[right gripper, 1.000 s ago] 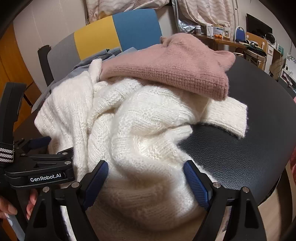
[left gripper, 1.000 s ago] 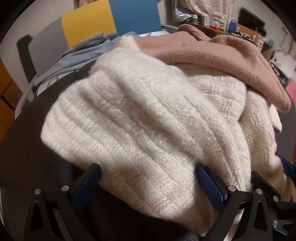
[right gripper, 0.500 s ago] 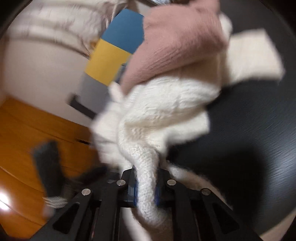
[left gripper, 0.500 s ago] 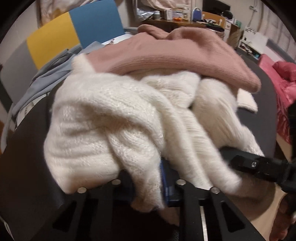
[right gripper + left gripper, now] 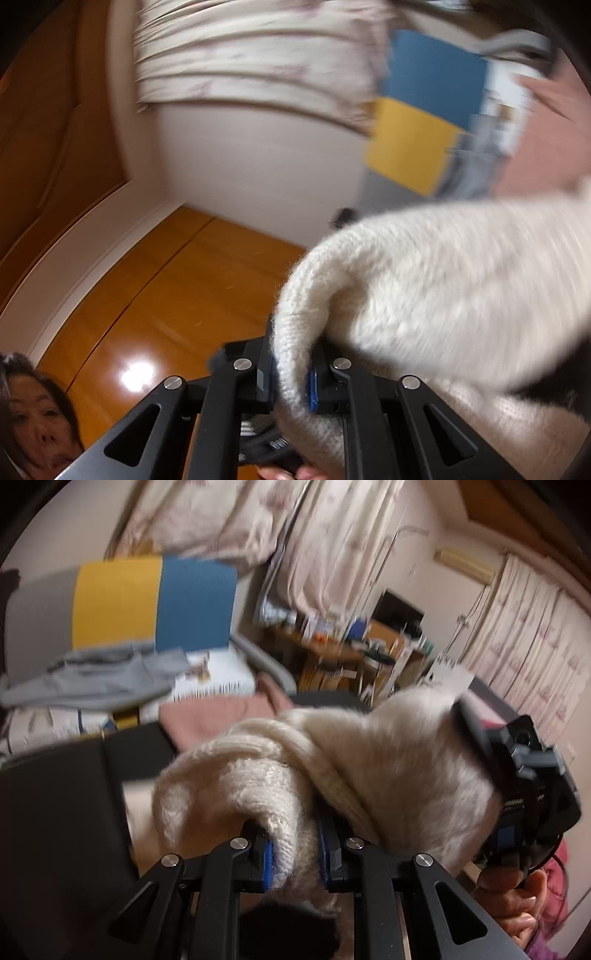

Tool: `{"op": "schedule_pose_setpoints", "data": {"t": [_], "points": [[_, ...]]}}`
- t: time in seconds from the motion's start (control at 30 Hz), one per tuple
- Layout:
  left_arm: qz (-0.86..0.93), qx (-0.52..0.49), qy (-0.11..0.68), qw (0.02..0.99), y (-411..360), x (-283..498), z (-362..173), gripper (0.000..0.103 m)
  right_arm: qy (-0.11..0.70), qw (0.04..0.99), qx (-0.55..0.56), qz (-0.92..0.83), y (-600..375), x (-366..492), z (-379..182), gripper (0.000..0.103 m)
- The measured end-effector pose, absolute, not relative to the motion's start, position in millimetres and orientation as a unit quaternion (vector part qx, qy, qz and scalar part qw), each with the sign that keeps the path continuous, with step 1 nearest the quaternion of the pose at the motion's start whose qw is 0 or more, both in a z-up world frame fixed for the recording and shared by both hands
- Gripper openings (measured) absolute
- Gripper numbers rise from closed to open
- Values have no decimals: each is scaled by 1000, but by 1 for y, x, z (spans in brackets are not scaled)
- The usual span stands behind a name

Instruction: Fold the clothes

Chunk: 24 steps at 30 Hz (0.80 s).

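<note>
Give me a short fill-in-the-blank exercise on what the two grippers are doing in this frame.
1. Both grippers are shut on the ____ knit sweater.
2. The left gripper pinches a fold of it between ____ pads.
3. In the left wrist view, a ____ garment lies behind it on the black table.
4. The right gripper camera shows an orange wooden ____.

Missing words: cream; blue; pink; floor

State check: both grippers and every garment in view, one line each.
left gripper: shut on white sweater
right gripper: shut on white sweater
white sweater: bunched, lifted, held by both grippers
pink sweater: lying on black table
grey garment: draped, unfolded
</note>
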<state>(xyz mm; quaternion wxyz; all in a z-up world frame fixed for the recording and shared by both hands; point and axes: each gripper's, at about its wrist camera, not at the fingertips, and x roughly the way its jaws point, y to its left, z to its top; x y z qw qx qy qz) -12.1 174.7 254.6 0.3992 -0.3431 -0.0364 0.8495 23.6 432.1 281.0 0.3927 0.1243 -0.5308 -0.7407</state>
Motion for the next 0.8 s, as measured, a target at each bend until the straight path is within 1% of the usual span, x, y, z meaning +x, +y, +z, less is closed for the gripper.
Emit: {"op": "schedule_pose_setpoints", "data": {"t": [0.13, 0.2, 0.33, 0.4, 0.47, 0.57, 0.6, 0.67, 0.7, 0.73, 0.8], "points": [[858, -300, -84, 409, 128, -4, 305, 19, -480, 455, 100, -743, 384, 21, 337, 11], [866, -294, -92, 394, 98, 5, 307, 19, -464, 489, 89, -733, 355, 22, 353, 11], [882, -290, -105, 357, 38, 25, 305, 19, -426, 535, 87, -724, 292, 34, 364, 11], [889, -287, -111, 338, 8, 34, 304, 20, -416, 542, 105, -723, 259, 30, 353, 11], [896, -298, -123, 305, -20, 36, 293, 21, -414, 526, 135, -731, 227, 14, 332, 11], [892, -368, -164, 203, -58, 6, 236, 23, -376, 443, 186, -792, 181, -12, 287, 11], [885, -397, -179, 167, -70, -5, 213, 25, -352, 407, 211, -816, 165, -23, 266, 14], [863, -450, -199, 113, -92, -24, 162, 29, -306, 341, 267, -848, 134, -47, 221, 16], [850, -476, -209, 87, -103, -34, 136, 32, -291, 327, 306, -846, 119, -61, 189, 22], [838, -496, -219, 65, -112, -38, 114, 34, -278, 313, 343, -841, 107, -73, 160, 25], [818, -516, -252, 37, -130, -36, 81, 39, -263, 281, 411, -827, 96, -85, 112, 26]]}}
